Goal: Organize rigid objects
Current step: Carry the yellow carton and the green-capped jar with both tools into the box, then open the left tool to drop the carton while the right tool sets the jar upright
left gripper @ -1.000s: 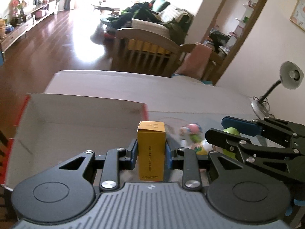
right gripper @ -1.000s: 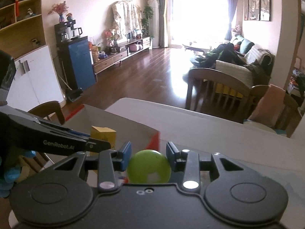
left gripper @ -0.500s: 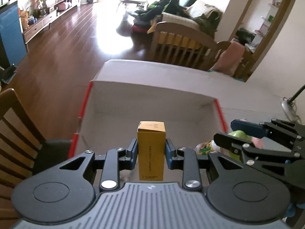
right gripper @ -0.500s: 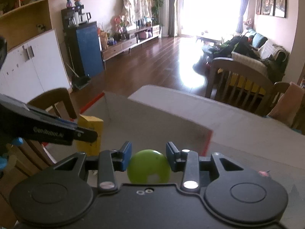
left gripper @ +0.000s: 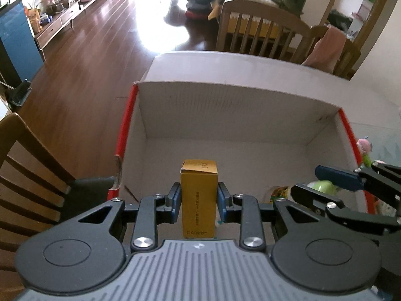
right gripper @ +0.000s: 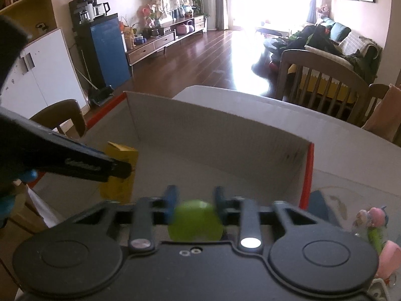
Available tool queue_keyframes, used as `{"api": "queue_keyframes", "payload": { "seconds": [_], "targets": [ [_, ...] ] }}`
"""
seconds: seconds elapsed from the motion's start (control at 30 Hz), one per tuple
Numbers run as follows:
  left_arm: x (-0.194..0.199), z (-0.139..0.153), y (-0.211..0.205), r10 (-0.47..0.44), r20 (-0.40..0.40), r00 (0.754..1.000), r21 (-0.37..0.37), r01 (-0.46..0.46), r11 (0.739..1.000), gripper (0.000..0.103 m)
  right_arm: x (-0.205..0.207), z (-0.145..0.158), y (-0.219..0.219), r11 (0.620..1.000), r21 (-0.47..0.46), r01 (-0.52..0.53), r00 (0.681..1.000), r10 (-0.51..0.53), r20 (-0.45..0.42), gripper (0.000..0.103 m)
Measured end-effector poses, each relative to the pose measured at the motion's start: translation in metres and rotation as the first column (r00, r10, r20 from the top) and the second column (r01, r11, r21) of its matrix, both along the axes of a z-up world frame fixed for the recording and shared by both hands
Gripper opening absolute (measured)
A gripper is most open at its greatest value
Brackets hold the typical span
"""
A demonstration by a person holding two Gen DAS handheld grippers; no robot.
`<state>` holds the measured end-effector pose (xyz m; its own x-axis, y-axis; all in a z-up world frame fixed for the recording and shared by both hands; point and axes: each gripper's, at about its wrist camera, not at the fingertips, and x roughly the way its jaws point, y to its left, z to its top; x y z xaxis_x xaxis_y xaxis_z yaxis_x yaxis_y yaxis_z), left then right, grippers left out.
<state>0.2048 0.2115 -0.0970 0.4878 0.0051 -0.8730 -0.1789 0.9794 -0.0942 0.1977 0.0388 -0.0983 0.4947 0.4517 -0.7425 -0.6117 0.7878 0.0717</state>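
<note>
The left tool (left gripper: 199, 199) is clamped on a yellow carton (left gripper: 198, 195), its blue pads pressed against the carton's two long sides, and it holds the carton upright over the near part of the open cardboard box (left gripper: 233, 115). The right tool (right gripper: 194, 202) is closed around a green ball (right gripper: 195, 222) (blurred in its own view), which sits between its blue pads over the box's right part; from the left wrist the ball (left gripper: 323, 186) shows just inside the box's red-edged right wall. The box is white inside with nothing visible on its floor, and it stands on the white bench (left gripper: 250, 67). A small pink and green toy (right gripper: 373, 223) lies on the bench just outside the right wall. A wooden chair (left gripper: 27, 165) stands left of the box, and another chair (left gripper: 260, 25) beyond the bench's far edge.
</note>
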Motion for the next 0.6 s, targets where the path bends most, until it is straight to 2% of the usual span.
{"api": "queue_keyframes", "payload": {
  "seconds": [0.2,0.4,0.6],
  "targets": [
    [0.006,-0.011,-0.004,-0.016,-0.022,1.000,-0.002,0.016,1.000,0.028,-0.014,-0.004,-0.007,1.000,-0.016,-0.025,1.000,0.024,-0.018,0.023],
    [0.012,-0.014,-0.003,-0.015,-0.042,0.999,0.004,0.016,1.000,0.029,-0.027,0.002,-0.016,0.999,0.019,-0.028,0.998,0.029,-0.051,0.028],
    [0.017,-0.010,-0.007,0.011,-0.050,0.999,0.018,-0.010,1.000,0.029,-0.041,0.018,-0.029,0.998,0.059,-0.026,0.998,0.028,-0.049,0.034]
  ]
}}
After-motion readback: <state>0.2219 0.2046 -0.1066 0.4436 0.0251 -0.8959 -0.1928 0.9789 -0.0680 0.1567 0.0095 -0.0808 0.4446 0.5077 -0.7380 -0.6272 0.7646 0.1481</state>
